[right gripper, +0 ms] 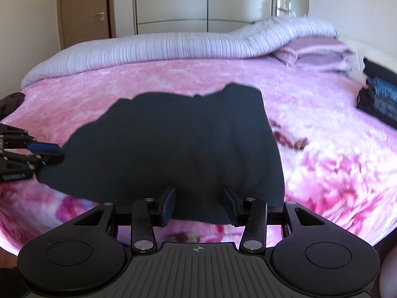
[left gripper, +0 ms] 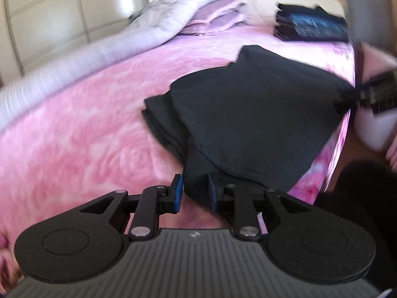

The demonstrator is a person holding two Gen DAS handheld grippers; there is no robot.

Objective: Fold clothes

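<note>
A black garment [left gripper: 248, 114] lies partly folded on the pink bedspread [left gripper: 86, 124], near the bed's edge. In the left wrist view, my left gripper [left gripper: 196, 191] is shut on a bunched near corner of it, with cloth filling the gap between the blue pads. At the right, my right gripper [left gripper: 352, 99] pinches the other corner, and the cloth is drawn to a point there. The right wrist view shows the garment [right gripper: 186, 144] spread ahead, its near edge caught between the jaws of my right gripper [right gripper: 198, 203]. My left gripper [right gripper: 53, 152] holds the left corner.
A stack of folded dark clothes [left gripper: 310, 24] [right gripper: 379, 99] sits at the far corner of the bed. A pale ribbed duvet [right gripper: 161, 44] and pink pillows [right gripper: 317, 52] line the far side. A wardrobe [right gripper: 203, 2] and a door [right gripper: 84, 7] stand behind.
</note>
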